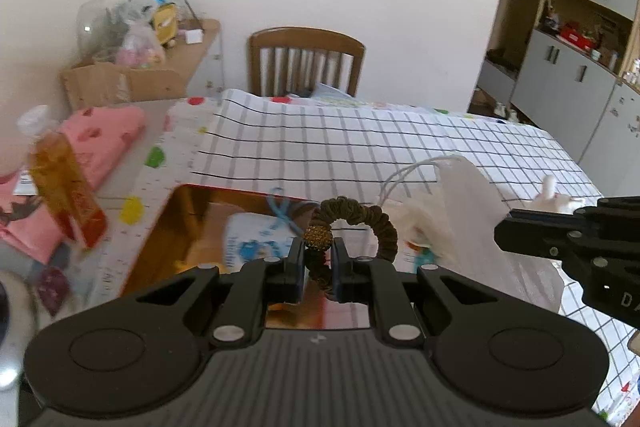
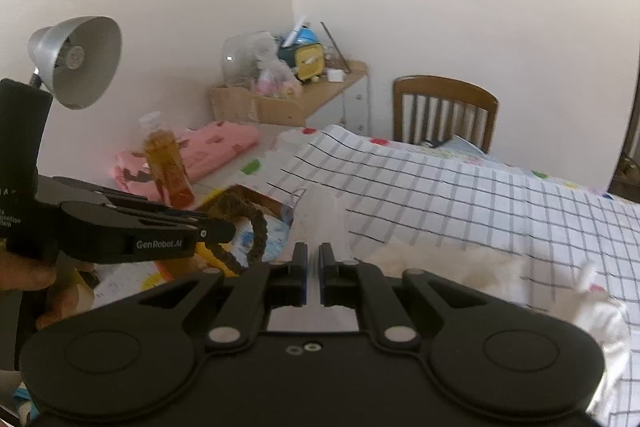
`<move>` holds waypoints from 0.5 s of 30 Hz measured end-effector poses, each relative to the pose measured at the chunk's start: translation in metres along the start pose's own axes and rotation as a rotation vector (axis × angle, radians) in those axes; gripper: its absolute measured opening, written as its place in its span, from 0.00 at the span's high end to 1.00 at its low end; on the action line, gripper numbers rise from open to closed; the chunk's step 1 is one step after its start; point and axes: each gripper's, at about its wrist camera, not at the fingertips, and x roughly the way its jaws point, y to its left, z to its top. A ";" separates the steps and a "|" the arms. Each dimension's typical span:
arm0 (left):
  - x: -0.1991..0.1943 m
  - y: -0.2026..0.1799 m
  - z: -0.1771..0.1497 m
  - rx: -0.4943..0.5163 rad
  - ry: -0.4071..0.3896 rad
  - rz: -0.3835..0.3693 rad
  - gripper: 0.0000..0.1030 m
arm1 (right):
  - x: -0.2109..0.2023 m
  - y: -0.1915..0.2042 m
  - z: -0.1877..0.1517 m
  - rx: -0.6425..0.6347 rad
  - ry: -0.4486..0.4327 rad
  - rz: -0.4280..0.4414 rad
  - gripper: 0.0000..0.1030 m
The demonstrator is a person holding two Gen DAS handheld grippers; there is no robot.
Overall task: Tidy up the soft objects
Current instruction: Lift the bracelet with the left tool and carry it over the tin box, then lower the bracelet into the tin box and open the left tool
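— What's the left gripper got, there at the lower middle of its view?

— An olive-brown ruffled fabric hair scrunchie with a gold beaded ball. The fingers are nearly closed on it just under the ball, and it hangs over the open orange-sided box.

— Will it hold?

— I'd judge so. It's light and squashy, so it gives under the pads; the hard bead could slip, so the cloth band is the better place to pinch.

— And the right gripper?

— Fingers pressed almost together on a thin white translucent cloth or bag, limp stuff that droops and will drag.

— The surface?

— A table under a white black-checked tablecloth, rumpled at the far edge. A wooden slat-back chair stands at upper centre, a folded pink cloth lies at left.
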 end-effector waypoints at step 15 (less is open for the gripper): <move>0.012 0.065 0.002 -0.048 0.067 0.133 0.88 | 0.074 0.035 0.034 -0.022 0.041 0.097 0.96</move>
